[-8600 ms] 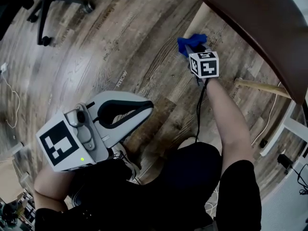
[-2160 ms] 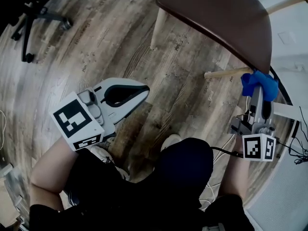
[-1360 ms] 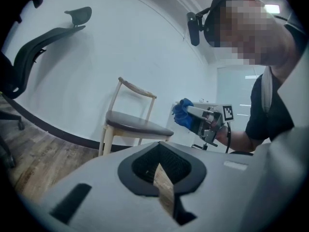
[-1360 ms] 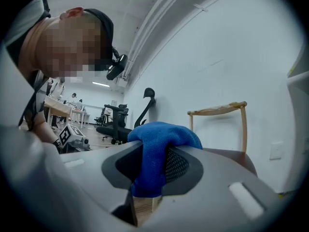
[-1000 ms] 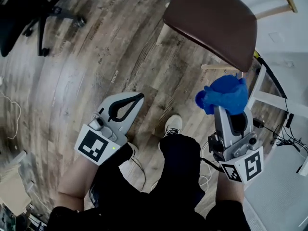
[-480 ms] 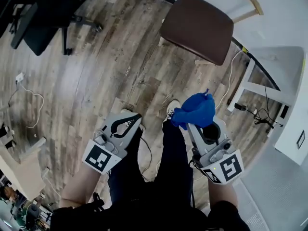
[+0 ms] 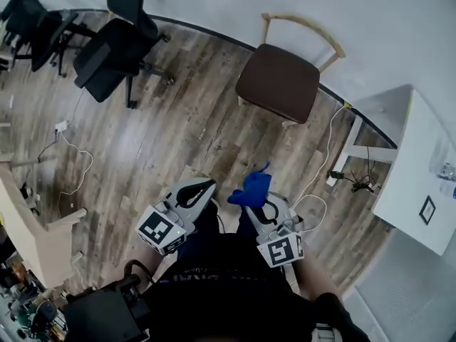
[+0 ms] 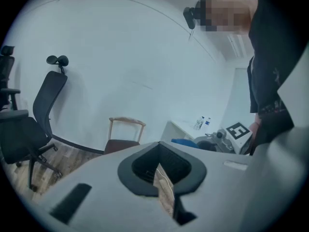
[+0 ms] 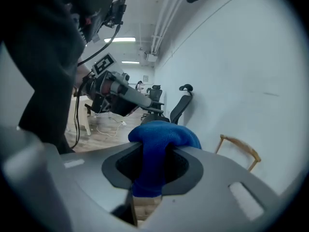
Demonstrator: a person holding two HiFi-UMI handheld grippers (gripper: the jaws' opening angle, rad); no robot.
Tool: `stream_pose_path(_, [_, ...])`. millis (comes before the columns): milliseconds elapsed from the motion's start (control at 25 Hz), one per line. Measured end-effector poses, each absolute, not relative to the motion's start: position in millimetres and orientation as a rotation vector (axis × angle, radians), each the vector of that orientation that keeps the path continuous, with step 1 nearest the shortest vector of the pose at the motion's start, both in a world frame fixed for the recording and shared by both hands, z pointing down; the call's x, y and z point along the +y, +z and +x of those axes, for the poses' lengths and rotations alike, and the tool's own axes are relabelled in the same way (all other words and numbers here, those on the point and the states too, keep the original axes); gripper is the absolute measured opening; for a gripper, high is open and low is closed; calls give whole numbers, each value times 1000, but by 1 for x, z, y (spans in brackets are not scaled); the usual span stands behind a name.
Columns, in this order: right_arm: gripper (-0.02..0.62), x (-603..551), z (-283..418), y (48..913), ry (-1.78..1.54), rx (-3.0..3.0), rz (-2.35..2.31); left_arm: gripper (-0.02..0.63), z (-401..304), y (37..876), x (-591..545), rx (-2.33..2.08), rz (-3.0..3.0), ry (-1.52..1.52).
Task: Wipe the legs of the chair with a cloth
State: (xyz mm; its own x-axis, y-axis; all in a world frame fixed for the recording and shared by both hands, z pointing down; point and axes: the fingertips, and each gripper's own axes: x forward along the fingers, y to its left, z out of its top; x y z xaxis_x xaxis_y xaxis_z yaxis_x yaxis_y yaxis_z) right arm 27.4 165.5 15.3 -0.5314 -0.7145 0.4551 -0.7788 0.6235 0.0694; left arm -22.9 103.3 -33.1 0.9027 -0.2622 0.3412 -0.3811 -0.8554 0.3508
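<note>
While the right gripper (image 7: 253, 204) is clamped on the blue cloth (image 7: 251, 187), the left gripper (image 7: 201, 188) has its jaws closed on nothing. Chair (image 7: 278, 84) stands well apart from both, over by the wall (image 7: 299, 6).

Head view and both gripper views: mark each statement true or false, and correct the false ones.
1. The right gripper grips the blue cloth in its jaws. True.
2. The left gripper also holds a cloth. False: its jaws are shut with nothing between them.
3. The cloth touches a leg of the wooden chair. False: the chair stands well away from it.
4. The wooden chair has a brown seat. True.
5. The black office chair is right of the wooden chair in the head view. False: it is to the left.
</note>
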Motion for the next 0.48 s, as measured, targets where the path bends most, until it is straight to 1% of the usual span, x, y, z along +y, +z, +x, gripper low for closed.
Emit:
stream_pose_path(280, [101,183,83,-9,658,-2692,1249,8,3,-57,135,-523,2649,441])
stream_pose_path(320, [101,185,92,-15,674,-2716,1233,8,8,-61,137,-535,2662,426])
stream_pose_path(480, [101,193,110,-39,495,-2682,1195,8,20,-65,151,-532,2660,420])
